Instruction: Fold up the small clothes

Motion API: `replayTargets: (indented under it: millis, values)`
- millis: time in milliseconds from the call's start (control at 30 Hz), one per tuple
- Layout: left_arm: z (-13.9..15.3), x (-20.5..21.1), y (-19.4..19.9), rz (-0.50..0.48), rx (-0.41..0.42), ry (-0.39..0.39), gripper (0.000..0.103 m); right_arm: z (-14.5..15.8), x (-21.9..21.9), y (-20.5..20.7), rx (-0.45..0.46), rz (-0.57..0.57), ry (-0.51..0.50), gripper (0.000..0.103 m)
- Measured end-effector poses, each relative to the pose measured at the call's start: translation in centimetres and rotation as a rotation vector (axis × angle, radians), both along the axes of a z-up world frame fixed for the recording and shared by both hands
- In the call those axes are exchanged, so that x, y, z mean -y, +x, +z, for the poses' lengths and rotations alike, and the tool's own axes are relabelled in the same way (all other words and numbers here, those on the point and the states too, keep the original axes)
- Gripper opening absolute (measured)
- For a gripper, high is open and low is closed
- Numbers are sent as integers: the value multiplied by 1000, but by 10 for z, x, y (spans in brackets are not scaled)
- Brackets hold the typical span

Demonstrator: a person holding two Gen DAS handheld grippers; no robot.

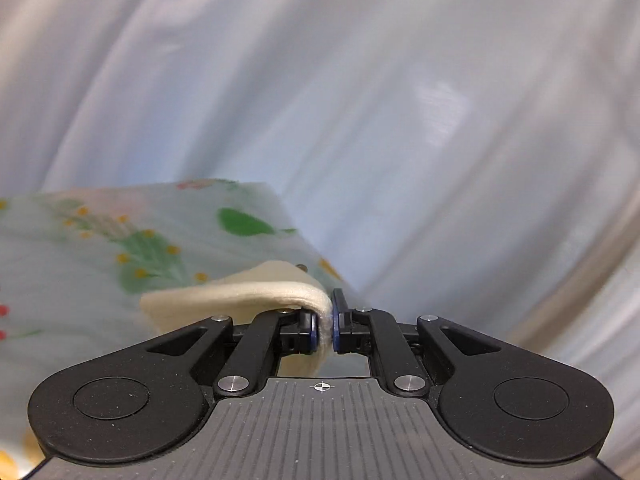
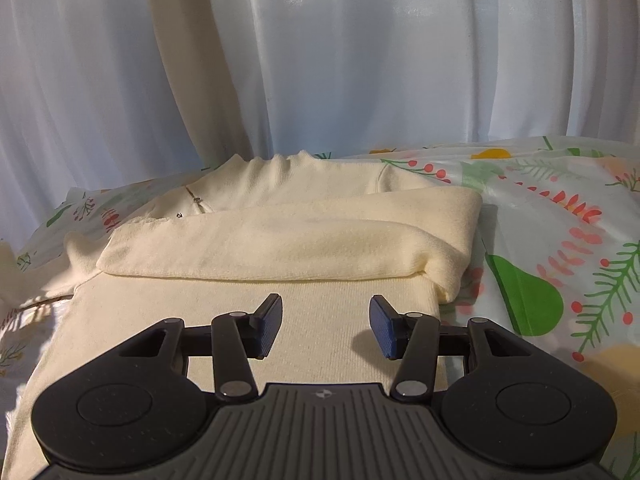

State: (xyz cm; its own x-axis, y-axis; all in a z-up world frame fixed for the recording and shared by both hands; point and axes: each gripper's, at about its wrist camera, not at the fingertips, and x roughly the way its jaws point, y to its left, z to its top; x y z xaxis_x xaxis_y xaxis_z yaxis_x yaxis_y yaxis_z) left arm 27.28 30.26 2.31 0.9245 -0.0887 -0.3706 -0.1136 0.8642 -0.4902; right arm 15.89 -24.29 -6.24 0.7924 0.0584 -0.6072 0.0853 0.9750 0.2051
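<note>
Left tool (image 1: 325, 326) clamped on soft cream knit sweater (image 2: 248, 240); right tool (image 2: 326, 326) apart above it, floral cloth (image 2: 560, 240) beneath

We're riding the left wrist camera just behind the left gripper (image 1: 325, 326), tilted, close over the floral sheet (image 1: 80, 248), facing a blurred white curtain (image 1: 360, 100). On the right wrist camera we sit behind the right gripper (image 2: 326, 326), low and near over the cream sweater (image 2: 280, 240), looking across it at the curtain (image 2: 360, 60). Both views share sweater (image 1: 240, 294), sheet (image 2: 560, 220) and curtain.
</note>
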Motion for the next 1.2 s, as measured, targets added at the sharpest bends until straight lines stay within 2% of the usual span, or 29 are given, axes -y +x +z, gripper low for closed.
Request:
replayTargets:
  millis: [100, 167, 200, 233, 300, 333, 400, 467, 567, 667, 733, 833, 933, 1033, 1067, 1100, 1200]
  values:
    - [28, 88, 7, -255, 89, 114, 9, 3, 1, -1, 14, -4, 7, 49]
    - [34, 161, 9, -432, 131, 187, 9, 6, 2, -1, 27, -10, 19, 49]
    - [32, 186, 10, -488, 133, 201, 10, 7, 3, -1, 31, -13, 27, 49]
    - [24, 220, 10, -558, 119, 202, 14, 8, 4, 0, 33, -17, 40, 49]
    - [0, 271, 13, -664, 57, 213, 46, 9, 7, 2, 35, -21, 54, 49]
    - [-13, 290, 12, -692, 20, 224, 50, 10, 8, 3, 34, -22, 59, 49]
    - [-36, 315, 10, -727, -78, 237, 50, 11, 11, 4, 36, -22, 65, 49]
    - [-49, 317, 5, -732, -129, 202, 53, 12, 16, 7, 33, -19, 84, 49]
    - [-63, 298, -11, -666, -167, 173, 64, 12, 24, 18, 22, -9, 140, 49]
    - [-73, 271, -19, -606, -208, 166, 64, 10, 26, 42, 8, 19, 230, 49]
    - [-82, 259, -21, -582, -236, 160, 64, 5, 22, 65, 1, 46, 255, 49]
    - [-92, 250, -20, -540, -271, 174, 64, -3, 8, 97, -20, 73, 243, 49]
    - [-96, 239, -17, -509, -280, 151, 64, -13, -3, 125, -57, 73, 204, 49]
    - [-100, 232, -15, -487, -286, 138, 64, -24, -10, 143, -106, 61, 175, 47]
    - [-101, 230, -14, -483, -285, 136, 64, -26, -11, 144, -96, 63, 180, 47]
    - [-101, 229, -14, -480, -283, 137, 64, -26, -13, 144, -88, 65, 177, 42]
    - [-100, 228, -12, -471, -281, 140, 64, -28, -20, 149, -83, 103, 179, 9]
